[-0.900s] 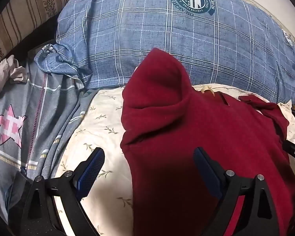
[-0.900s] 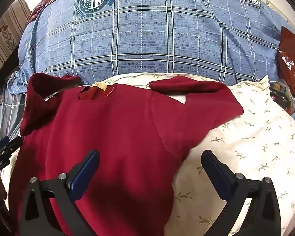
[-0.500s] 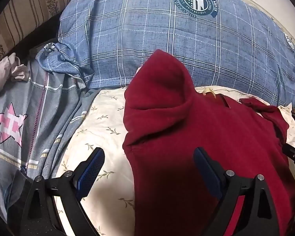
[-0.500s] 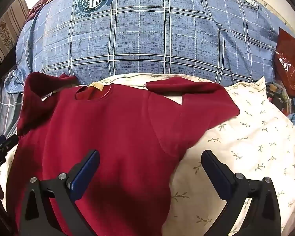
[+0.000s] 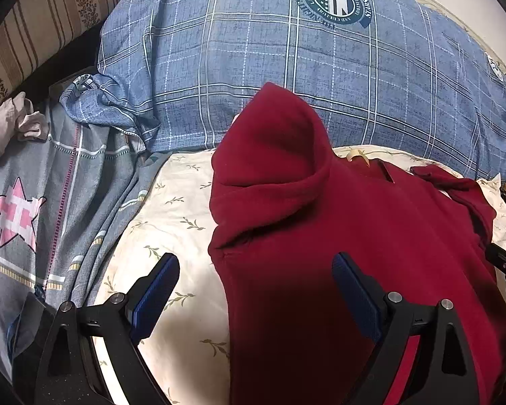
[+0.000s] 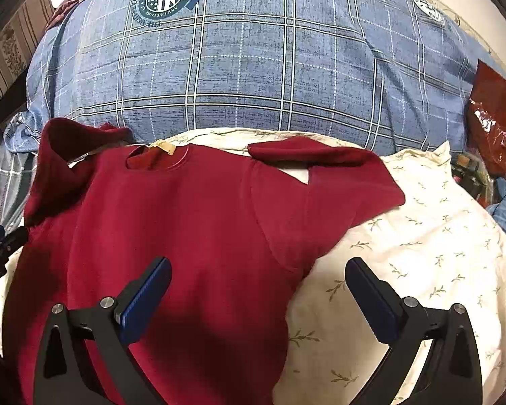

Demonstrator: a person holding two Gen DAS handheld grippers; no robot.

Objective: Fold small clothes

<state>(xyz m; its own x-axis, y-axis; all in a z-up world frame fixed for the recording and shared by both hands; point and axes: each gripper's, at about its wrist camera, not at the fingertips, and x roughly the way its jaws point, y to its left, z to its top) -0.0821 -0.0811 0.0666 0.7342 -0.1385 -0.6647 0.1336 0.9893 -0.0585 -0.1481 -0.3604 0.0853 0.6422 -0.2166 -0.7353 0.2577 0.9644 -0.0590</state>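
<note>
Ahead of the fingers lies a big blue checked pillow (image 5: 320, 84) on a cream sheet with small leaves (image 6: 421, 253). Left of them is a grey star-print cover (image 5: 33, 202), beyond it striped flowered wallpaper (image 5: 44, 17).

The sweater (image 6: 192, 236) lies on the pillow (image 6: 421, 253) (quilt (image 6: 253, 67) behind it).
</note>
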